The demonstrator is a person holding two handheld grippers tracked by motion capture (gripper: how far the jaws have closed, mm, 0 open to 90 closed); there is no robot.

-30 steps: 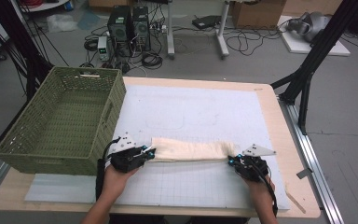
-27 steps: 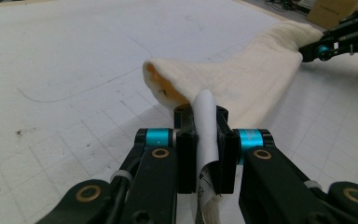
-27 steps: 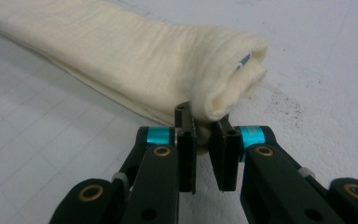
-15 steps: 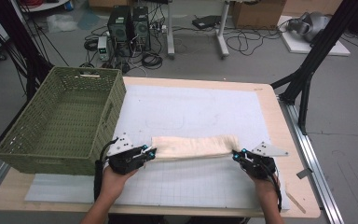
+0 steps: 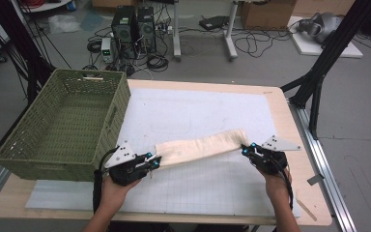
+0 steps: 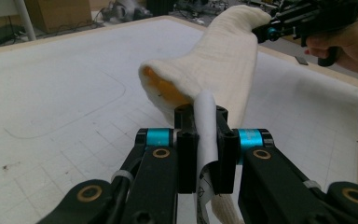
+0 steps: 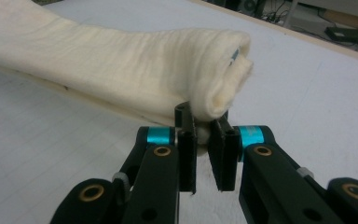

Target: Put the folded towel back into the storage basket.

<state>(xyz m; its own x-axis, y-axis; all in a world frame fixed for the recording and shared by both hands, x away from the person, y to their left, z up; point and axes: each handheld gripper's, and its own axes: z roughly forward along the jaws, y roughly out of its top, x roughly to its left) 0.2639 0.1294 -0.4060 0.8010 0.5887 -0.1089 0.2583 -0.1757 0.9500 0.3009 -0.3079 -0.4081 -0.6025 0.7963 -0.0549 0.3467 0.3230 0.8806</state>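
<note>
1. The left gripper (image 5: 153, 161) is clamping one end of a rolled cream towel (image 5: 200, 146); in the left gripper view its jaws are nearly closed on a thin white fold of the cloth (image 6: 206, 135), with only that fold between them.
2. The right gripper (image 5: 246, 150) is gripping the opposite end of the towel; in the right gripper view its jaws are standing a narrow gap apart, pinching the lower lip of the roll's end (image 7: 209, 128).
3. The towel is spanning between the two sets of jaws as a long, slightly sagging tube, running from the left jaws up and away to the right jaws.
4. In the left gripper view, the tube's near end is gaping just beyond the jaws, showing an orange-tinted inside (image 6: 165, 91); the towel (image 6: 223, 60) is reaching away to the right gripper (image 6: 272, 32) at the far end.
5. Beyond both sets of jaws, the white mat (image 5: 193, 111) on the counter (image 5: 280, 104) is lying bare, giving open room ahead.
6. A green woven basket (image 5: 63, 121) is sitting just outboard of the left jaws, its near corner close to the left gripper's grey plate.
7. Outboard of the right jaws, the mat edge and the counter's wooden edge are lying near.
8. Behind the jaws, gridded mat is extending toward the person's hands (image 5: 118, 191).
</note>
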